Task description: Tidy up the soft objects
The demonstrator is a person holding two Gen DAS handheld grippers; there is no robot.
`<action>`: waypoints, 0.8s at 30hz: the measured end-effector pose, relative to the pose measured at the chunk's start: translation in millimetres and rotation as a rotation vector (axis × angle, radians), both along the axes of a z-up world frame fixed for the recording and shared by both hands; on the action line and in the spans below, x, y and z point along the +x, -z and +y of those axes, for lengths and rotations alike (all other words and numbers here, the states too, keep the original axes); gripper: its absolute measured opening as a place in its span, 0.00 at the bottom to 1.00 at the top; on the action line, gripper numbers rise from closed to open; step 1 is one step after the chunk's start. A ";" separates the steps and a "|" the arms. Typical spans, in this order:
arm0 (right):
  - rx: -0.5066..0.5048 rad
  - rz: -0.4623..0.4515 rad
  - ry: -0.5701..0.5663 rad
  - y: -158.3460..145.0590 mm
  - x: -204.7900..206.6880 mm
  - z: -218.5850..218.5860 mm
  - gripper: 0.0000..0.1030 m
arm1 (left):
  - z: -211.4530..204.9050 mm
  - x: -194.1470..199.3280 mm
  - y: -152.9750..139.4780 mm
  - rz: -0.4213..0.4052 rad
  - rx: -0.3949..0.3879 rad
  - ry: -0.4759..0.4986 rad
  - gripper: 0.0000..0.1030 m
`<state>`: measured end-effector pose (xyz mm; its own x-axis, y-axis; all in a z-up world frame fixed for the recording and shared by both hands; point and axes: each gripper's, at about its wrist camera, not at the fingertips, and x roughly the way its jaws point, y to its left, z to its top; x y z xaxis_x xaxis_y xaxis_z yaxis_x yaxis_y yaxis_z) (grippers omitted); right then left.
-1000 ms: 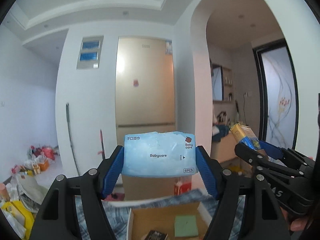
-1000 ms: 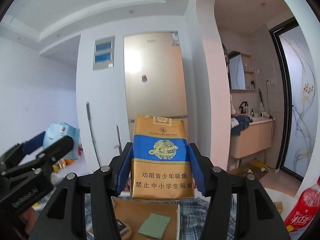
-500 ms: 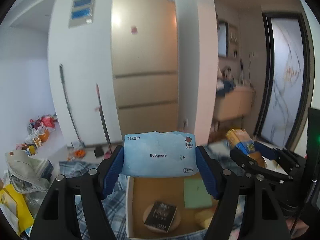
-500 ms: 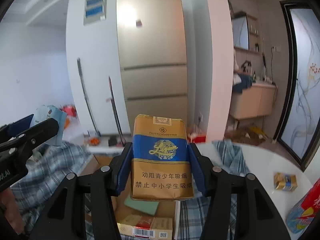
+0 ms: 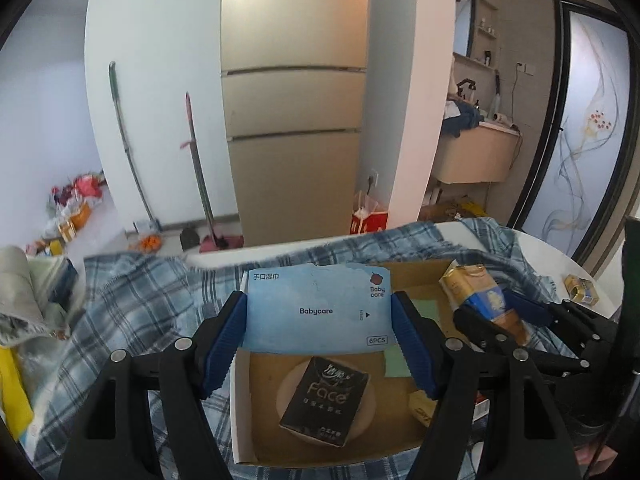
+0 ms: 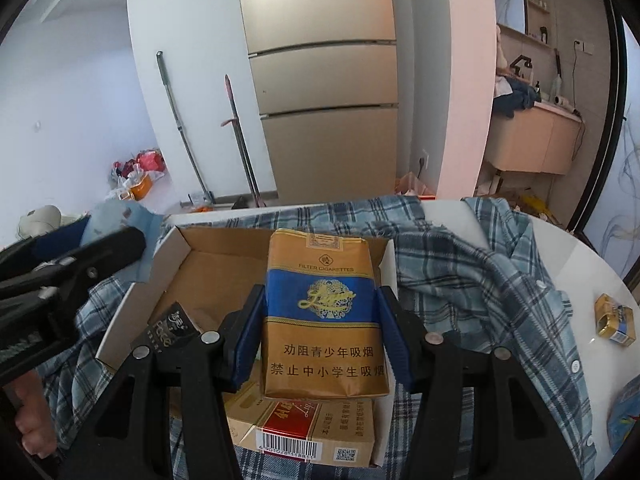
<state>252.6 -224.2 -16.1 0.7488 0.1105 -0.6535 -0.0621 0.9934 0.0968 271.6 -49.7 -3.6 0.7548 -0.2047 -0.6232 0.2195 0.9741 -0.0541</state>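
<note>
A tall gold three-door refrigerator [image 5: 294, 100] stands against the far wall, with two long-handled cleaning tools [image 5: 198, 168] leaning on the white wall beside it. Nearer, a round white desk [image 6: 576, 264] carries a rumpled blue plaid shirt [image 6: 480, 280], and an open cardboard box [image 6: 208, 272] sits on that shirt. Inside the box lie a black "Face" tissue pack [image 5: 325, 396], a green paper square [image 5: 396, 358] and, at the near edge, a red-and-gold cigarette carton [image 6: 304, 432]. The left gripper [image 5: 318, 336] hangs over the box with its blue fingers [image 5: 222, 344] pressed on both sides of a pale blue Babycare wet-wipe pack [image 5: 316, 310], which is held upright above the tissue pack. The right gripper [image 6: 320, 344] hangs over the near right part of the box, its fingers [image 6: 394, 344] clamped on the sides of a gold and blue soft cigarette pack [image 6: 322, 320], upright and just above the carton. A small crumpled gold and blue pack [image 6: 614, 320] lies apart on the bare desk to the right, well clear of the box. At the lower left of the right wrist view, part of the person's hand [image 6: 34, 420] shows behind the left gripper.
</note>
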 end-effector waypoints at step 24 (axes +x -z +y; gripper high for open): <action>-0.044 0.026 0.011 8.8 5.4 4.8 0.70 | 1.2 -4.2 -3.9 -0.061 0.008 -0.009 0.88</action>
<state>258.0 -219.3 -25.0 0.7327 0.0732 -0.6767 -0.0491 0.9973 0.0547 267.4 -48.5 0.3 0.7930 -0.1933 -0.5778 0.2138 0.9763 -0.0331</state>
